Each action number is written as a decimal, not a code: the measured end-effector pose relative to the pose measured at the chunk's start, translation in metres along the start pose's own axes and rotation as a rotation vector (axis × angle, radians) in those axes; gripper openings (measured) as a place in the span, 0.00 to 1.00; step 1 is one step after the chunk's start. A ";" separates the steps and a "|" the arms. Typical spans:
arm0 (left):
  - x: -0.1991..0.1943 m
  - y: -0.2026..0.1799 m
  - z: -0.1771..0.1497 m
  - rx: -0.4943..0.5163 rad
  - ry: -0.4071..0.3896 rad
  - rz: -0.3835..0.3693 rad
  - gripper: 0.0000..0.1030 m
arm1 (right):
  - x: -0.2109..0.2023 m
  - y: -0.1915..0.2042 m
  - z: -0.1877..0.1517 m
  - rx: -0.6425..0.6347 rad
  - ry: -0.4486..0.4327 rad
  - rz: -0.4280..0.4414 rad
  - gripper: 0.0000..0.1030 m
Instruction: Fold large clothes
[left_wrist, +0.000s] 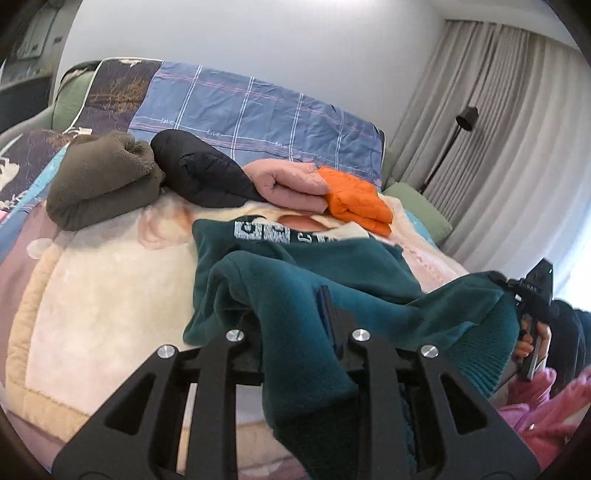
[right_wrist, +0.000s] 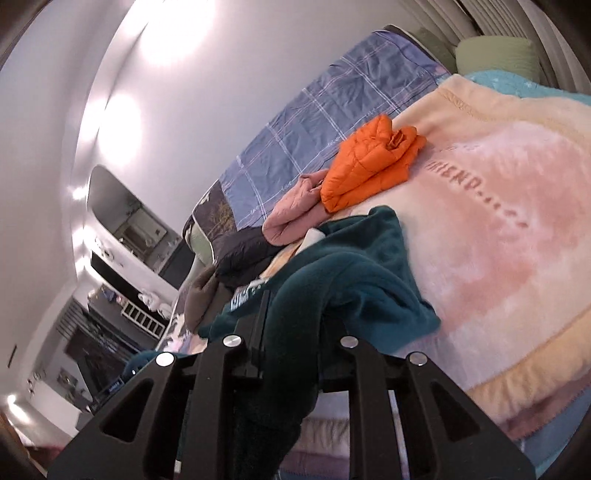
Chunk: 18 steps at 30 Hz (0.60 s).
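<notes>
I have both grippers, left (left_wrist: 295, 314) and right (right_wrist: 291, 325), clamped on the green sweater (left_wrist: 295, 258), lifted above the bed (left_wrist: 110, 295).

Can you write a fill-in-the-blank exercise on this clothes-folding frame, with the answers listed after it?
1. Both claws, the left claw and the right claw, are shut on the ____ fleece sweatshirt.
2. The folded quilted garment lying farthest right in the row is ____.
3. The folded black puffy jacket lies between the olive-brown fleece bundle and the folded ____ quilted jacket.

Answers: teal; orange; pink
</notes>
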<state>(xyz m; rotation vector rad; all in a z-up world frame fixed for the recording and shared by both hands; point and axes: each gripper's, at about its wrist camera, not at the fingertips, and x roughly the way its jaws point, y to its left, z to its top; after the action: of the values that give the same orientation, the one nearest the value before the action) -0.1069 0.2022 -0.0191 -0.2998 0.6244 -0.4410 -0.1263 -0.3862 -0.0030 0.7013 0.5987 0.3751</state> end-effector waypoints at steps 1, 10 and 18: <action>0.003 0.003 0.003 -0.011 -0.003 -0.010 0.23 | 0.007 0.000 0.006 -0.001 -0.002 -0.002 0.18; 0.083 0.048 0.044 -0.143 0.060 -0.003 0.23 | 0.101 -0.020 0.054 0.001 0.054 -0.116 0.18; 0.166 0.104 0.021 -0.293 0.160 0.048 0.28 | 0.168 -0.071 0.039 0.032 0.136 -0.235 0.18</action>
<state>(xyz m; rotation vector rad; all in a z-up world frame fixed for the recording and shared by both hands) 0.0578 0.2147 -0.1267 -0.5303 0.8529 -0.3284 0.0363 -0.3703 -0.0932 0.6309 0.8092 0.1955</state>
